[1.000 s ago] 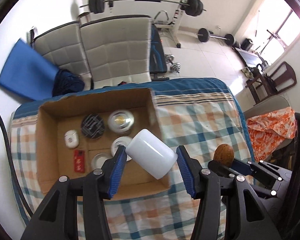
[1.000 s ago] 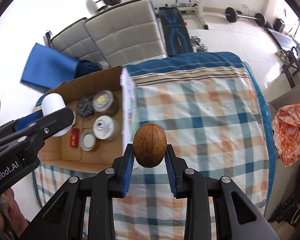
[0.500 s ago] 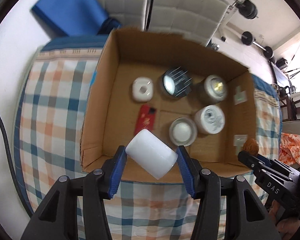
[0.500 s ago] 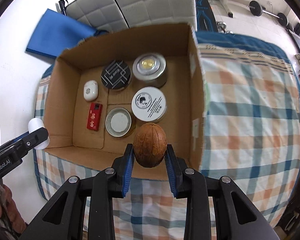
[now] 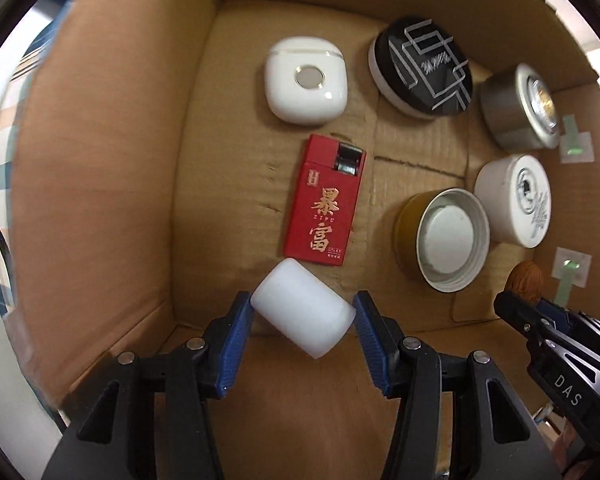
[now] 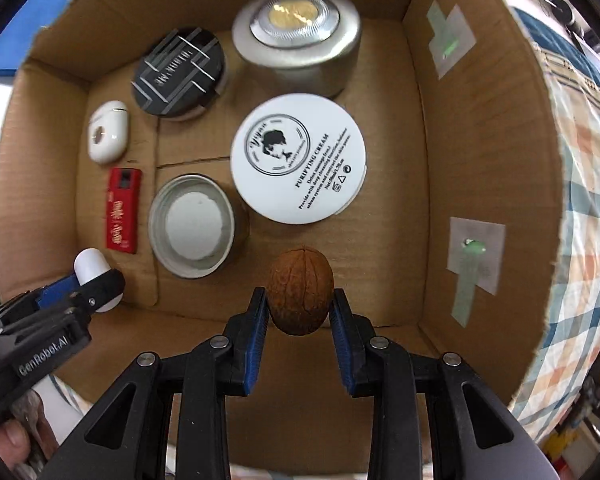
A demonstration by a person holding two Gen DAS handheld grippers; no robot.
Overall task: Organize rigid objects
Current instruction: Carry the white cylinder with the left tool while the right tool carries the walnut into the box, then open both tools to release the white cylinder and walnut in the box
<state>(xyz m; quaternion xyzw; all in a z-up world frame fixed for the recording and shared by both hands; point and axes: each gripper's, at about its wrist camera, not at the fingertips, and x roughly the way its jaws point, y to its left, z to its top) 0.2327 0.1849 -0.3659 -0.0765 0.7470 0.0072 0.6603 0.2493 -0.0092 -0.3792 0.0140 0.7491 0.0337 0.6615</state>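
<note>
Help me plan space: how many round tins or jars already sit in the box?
4: black-lidded jar back left, silver tin back right, white cream jar centre, open tin front left. None looks hidden.

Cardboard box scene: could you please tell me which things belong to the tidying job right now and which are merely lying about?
In the job:
- white cylinder, in left gripper
- walnut, in right gripper
- cardboard box

Lying about:
- checked cloth
- blue mat

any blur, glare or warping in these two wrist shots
Left wrist view: fisheye bows the cardboard box walls, dark vignette at corners, red lighter lettering sharp. Right wrist view: same bowing, white cream jar text readable, walnut crisp, black-lidded jar lid smeared with glare streaks.
</note>
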